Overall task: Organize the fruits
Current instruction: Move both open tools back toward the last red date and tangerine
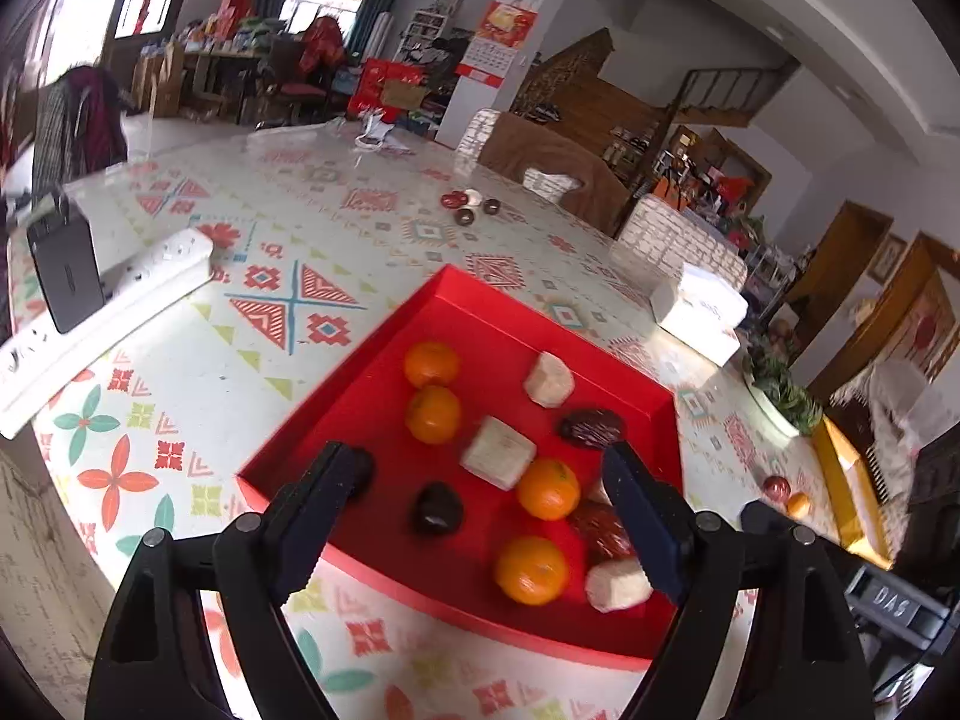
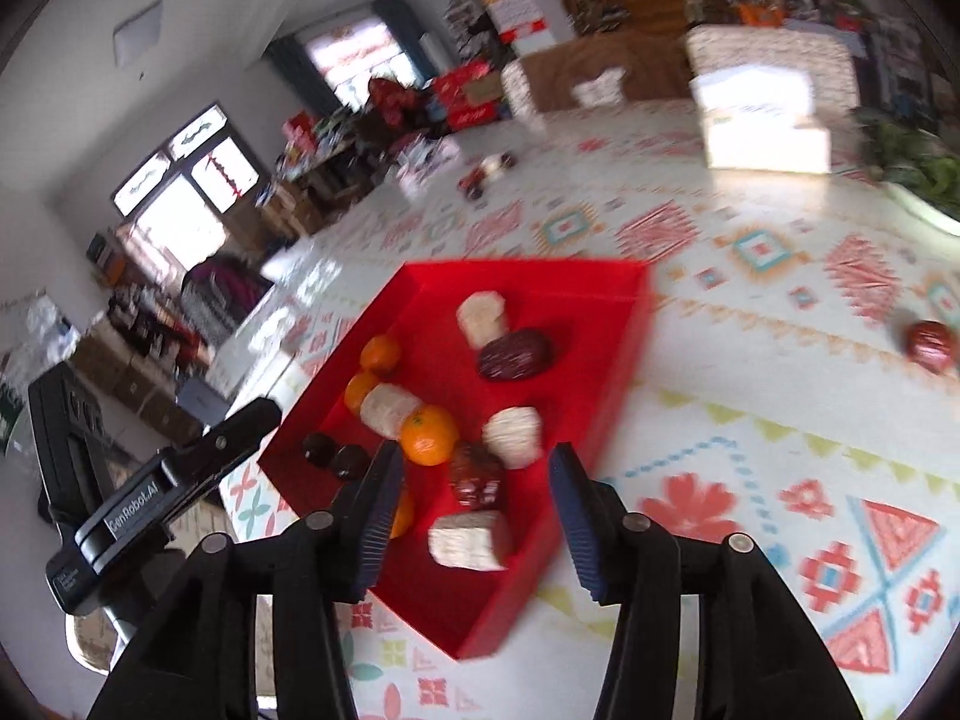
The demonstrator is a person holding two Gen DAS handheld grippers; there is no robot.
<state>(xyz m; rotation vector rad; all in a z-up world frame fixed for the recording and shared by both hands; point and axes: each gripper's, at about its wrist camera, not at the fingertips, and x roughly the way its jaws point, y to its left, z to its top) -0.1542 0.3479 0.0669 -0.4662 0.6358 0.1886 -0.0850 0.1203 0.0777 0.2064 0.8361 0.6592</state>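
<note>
I see the red tray [image 1: 360, 396] lying flat on the patterned worktop [image 1: 198, 372], holding the fruit loose. Four oranges [image 1: 432, 364] are in it, two touching at the far left. Pale cut chunks [image 1: 499, 452] sit scattered among them, with dark red dates [image 1: 593, 428] and two blackish pieces [image 1: 437, 507]. One more red fruit [image 2: 930, 345] lies out on the worktop, well apart from the tray.

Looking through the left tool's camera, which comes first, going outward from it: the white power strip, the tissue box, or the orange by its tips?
1. Orange, inside the red tray, near the left tool.
2. Power strip, far left.
3. Tissue box, far right; close to the strip's distance, so uncertain.
</note>
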